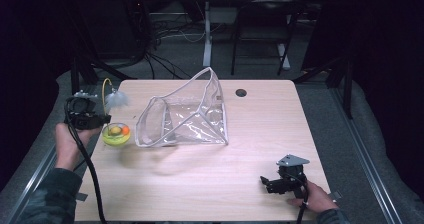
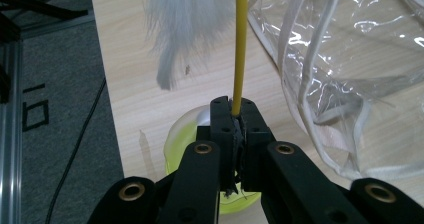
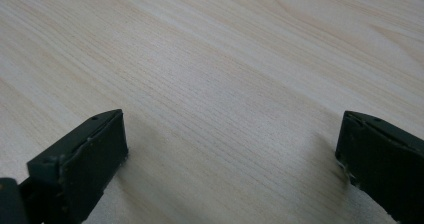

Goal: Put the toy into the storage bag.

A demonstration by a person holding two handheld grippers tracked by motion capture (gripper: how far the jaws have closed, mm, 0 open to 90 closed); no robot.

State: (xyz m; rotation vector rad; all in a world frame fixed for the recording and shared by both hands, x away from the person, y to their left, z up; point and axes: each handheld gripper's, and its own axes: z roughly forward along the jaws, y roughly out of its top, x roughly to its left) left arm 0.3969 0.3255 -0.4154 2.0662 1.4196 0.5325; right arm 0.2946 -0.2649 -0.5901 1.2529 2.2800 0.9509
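Observation:
A cat toy has a yellow-green round base (image 1: 116, 134) holding small balls, a thin yellow wand (image 2: 240, 44) and a grey-white feather tuft (image 1: 118, 99) at its top. My left gripper (image 2: 234, 115) is shut on the yellow wand just above the base (image 2: 186, 134), at the table's left edge. A clear plastic pouch (image 1: 186, 115) with white piping lies open beside it, in the middle of the table. My right gripper (image 1: 265, 182) rests low at the front right of the table, and in the right gripper view its jaws stand wide apart over bare wood (image 3: 225, 84).
The light wooden table (image 1: 260, 134) has a dark round hole (image 1: 241, 92) near its back edge. Grey carpet, cables and chair legs lie beyond the table. A black cable (image 1: 90, 169) trails from the left gripper along the table's left side.

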